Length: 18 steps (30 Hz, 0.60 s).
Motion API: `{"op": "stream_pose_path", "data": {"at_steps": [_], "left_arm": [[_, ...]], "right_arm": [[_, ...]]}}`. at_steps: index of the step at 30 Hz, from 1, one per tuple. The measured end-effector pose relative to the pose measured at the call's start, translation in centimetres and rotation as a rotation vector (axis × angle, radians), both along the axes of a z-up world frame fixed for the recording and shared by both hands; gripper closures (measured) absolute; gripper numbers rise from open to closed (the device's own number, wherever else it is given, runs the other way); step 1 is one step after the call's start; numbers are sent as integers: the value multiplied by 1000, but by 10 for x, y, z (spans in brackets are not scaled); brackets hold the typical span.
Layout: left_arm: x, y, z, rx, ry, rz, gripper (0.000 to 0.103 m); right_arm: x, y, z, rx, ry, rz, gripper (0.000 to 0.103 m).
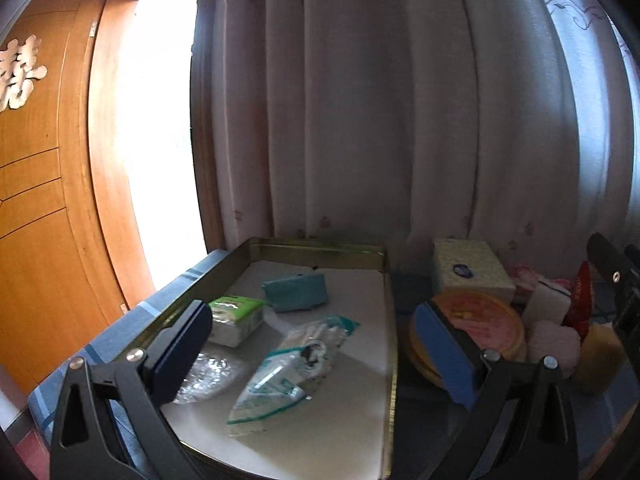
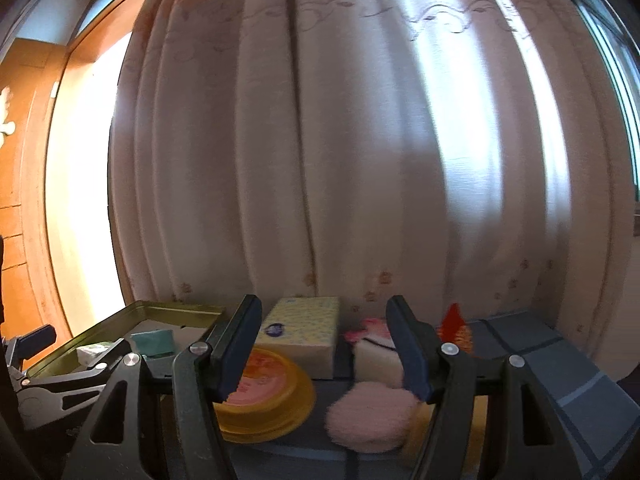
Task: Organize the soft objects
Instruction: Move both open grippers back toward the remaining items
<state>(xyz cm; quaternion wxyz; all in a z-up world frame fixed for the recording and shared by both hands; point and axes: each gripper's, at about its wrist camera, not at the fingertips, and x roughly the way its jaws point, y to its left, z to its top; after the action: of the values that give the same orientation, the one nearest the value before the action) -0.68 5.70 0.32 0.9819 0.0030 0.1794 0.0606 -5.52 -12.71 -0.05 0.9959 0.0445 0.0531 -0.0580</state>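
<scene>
A gold metal tray [image 1: 320,250] with a white floor holds a teal cloth [image 1: 296,292], a green tissue pack [image 1: 236,318] and clear plastic bags [image 1: 296,364]. My left gripper [image 1: 316,356] hovers open over the tray's near end with nothing between its pads. To the tray's right lie a fluffy pink puff [image 2: 368,416], a white sponge [image 2: 378,362], a yellow sponge [image 1: 600,360] and a yellow tissue box [image 2: 300,332]. My right gripper [image 2: 322,356] stands open just above and in front of the puff, holding nothing.
A round yellow container with a pink lid [image 2: 264,392] sits beside the puff. A red packet [image 2: 454,326] stands behind the white sponge. Everything rests on a blue checked cover [image 2: 560,364]. A curtain [image 2: 320,160] hangs right behind, with a wooden door [image 1: 40,200] at the left.
</scene>
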Motion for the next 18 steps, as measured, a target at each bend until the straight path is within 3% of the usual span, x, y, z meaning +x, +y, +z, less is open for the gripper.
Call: {"op": "stream_pose_path", "data": {"at_steps": [18], "left_arm": [[-9, -59, 0, 37, 15, -147, 0]], "right_arm": [[-25, -99, -3, 14, 77, -193, 36]]}}
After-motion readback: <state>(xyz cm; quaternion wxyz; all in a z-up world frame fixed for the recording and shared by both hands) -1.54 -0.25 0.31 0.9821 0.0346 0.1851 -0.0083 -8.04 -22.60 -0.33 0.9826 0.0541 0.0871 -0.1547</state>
